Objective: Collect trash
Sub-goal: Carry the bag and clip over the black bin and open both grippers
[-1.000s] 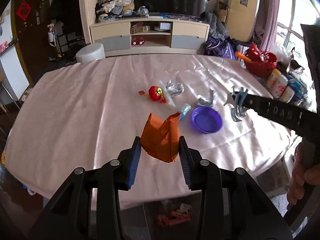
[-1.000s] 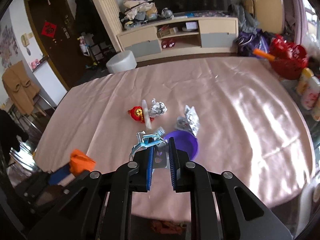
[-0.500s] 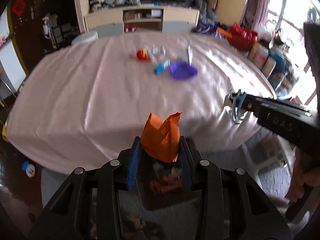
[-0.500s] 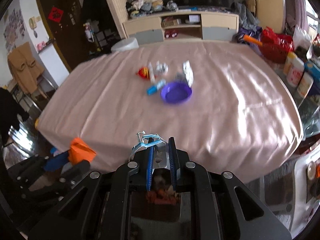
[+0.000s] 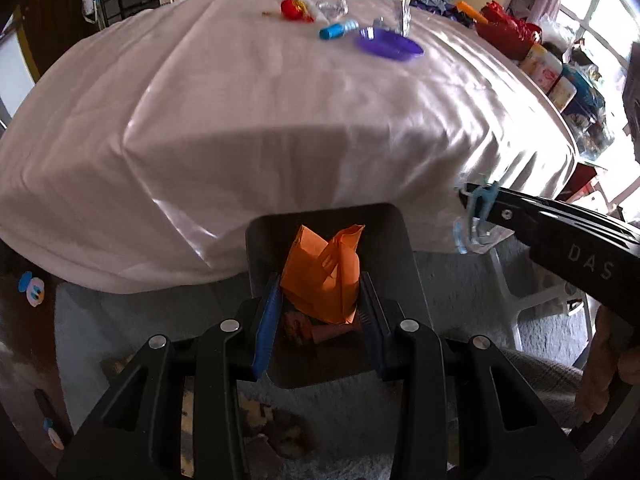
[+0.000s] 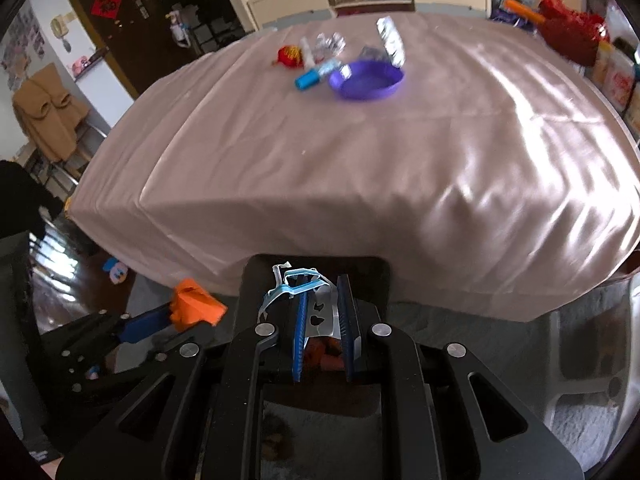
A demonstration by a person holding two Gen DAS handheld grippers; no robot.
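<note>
Bin (image 5: pixel 332 220) before table (image 5: pixel 280 120); bowl (image 5: pixel 390 45) on table.

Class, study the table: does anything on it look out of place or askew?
Yes. Litter lies by the purple dish: a blue tube on its side, crumpled foil and a red wrapper.

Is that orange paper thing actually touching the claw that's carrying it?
Touching. The left wrist view shows the orange paper squeezed between both blue pads of the left gripper.
</note>
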